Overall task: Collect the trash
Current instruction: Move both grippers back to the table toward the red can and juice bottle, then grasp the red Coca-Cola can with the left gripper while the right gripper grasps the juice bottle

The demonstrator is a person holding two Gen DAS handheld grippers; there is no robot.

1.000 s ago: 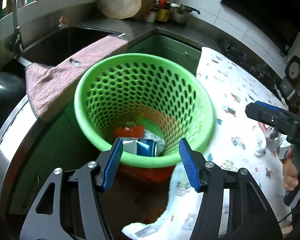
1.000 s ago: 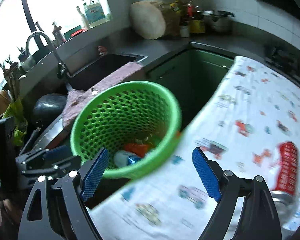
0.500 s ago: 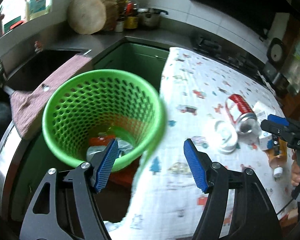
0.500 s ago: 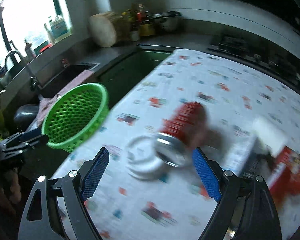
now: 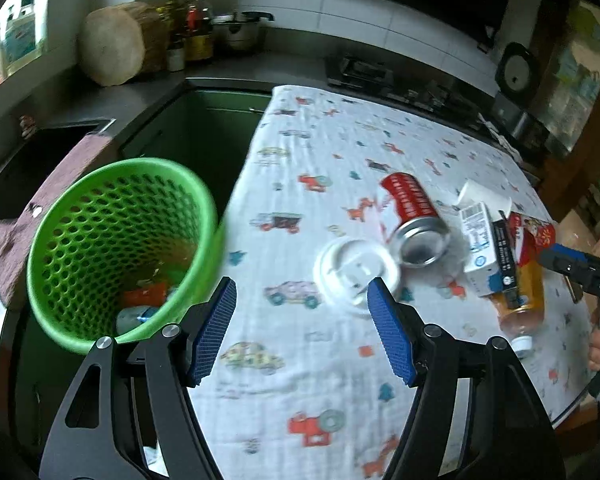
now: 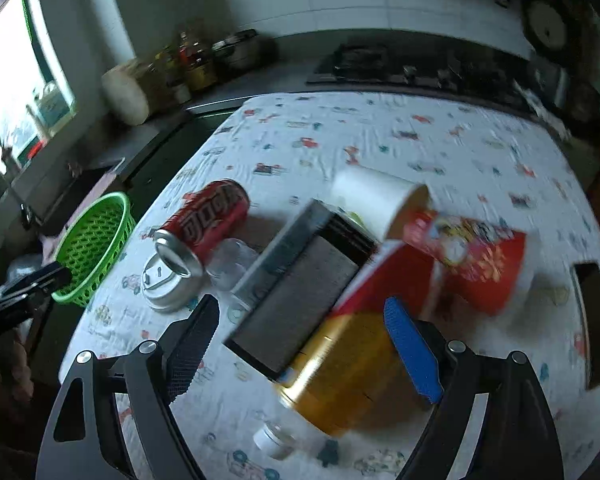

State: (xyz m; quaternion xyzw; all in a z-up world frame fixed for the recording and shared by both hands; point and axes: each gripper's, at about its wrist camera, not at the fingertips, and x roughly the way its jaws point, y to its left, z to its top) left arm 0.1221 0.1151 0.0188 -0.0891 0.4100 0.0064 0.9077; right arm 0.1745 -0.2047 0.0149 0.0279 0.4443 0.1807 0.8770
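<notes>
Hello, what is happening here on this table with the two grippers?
A person is clearing trash from a table with two handheld grippers. Both the left gripper and the right gripper are open and hold nothing. The green basket beside the table already holds some trash. A red can, white lid, carton, amber bottle and red cup lie on the cloth. The right gripper hangs over the bottle and carton.
</notes>
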